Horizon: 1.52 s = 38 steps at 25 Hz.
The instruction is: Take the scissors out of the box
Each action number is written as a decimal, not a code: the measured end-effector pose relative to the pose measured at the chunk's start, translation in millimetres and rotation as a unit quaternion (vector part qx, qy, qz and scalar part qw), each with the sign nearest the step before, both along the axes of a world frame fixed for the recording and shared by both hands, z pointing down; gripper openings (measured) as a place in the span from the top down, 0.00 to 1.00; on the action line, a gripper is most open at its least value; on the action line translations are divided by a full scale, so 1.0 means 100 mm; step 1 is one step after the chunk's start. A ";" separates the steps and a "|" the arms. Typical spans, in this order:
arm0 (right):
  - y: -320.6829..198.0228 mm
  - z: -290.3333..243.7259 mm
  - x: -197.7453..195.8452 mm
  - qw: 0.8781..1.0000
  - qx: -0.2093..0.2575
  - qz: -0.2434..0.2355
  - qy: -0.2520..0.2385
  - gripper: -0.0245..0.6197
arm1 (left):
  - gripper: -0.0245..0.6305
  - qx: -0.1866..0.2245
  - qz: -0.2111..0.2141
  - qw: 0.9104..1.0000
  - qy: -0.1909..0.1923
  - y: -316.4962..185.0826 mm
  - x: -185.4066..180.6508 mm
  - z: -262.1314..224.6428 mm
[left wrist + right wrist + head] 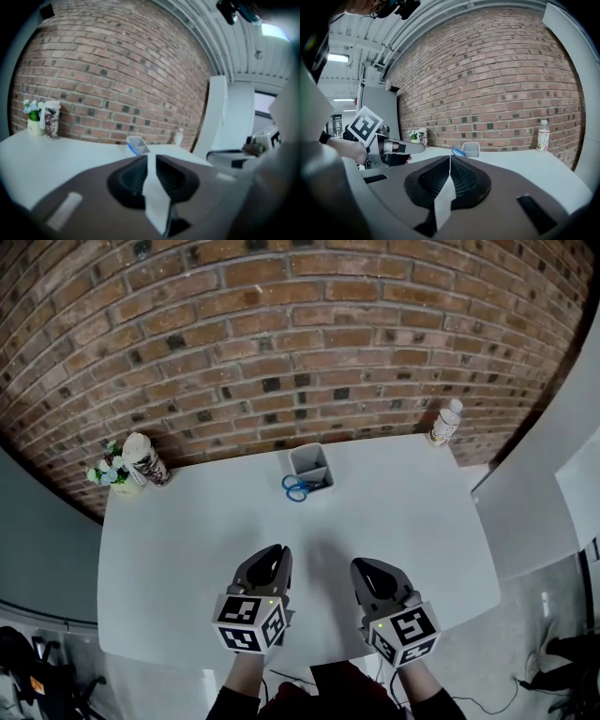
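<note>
A small grey box (pixel 310 463) lies tipped toward me at the far middle of the white table (pixel 187 549). Blue-handled scissors (pixel 297 488) stick out of its mouth onto the tabletop. Both grippers hover near the table's front edge, well short of the box. My left gripper (pixel 274 551) holds nothing, and its jaws stand a narrow gap apart in its own view (pixel 151 157). My right gripper (pixel 366 565) has its tips together with nothing between them (pixel 450 158). The box (pixel 471 149) and scissors (pixel 458 151) sit straight ahead of it.
A plastic bottle (pixel 444 423) stands at the far right corner. A patterned cup (pixel 146 459) and a small flower pot (pixel 111 472) stand at the far left. A brick wall runs behind the table, and a white panel (pixel 534 493) stands to its right.
</note>
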State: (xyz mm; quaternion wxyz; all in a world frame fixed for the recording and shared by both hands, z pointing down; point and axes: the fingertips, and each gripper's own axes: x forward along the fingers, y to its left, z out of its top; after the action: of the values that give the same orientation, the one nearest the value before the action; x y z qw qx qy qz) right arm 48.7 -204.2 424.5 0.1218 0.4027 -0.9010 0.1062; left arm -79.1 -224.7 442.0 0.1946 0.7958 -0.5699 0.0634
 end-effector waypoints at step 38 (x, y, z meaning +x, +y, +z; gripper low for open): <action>-1.12 0.72 -0.17 0.997 -0.077 -0.020 -0.006 0.95 | 0.75 -0.091 -0.024 0.993 0.075 -1.30 0.06 0.80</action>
State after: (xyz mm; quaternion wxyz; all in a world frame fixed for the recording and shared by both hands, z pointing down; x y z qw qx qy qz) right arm 31.5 -315.7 496.4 0.1487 0.3735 -0.8988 0.1751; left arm -73.2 -354.4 521.9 0.3095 0.7635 -0.5646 0.0507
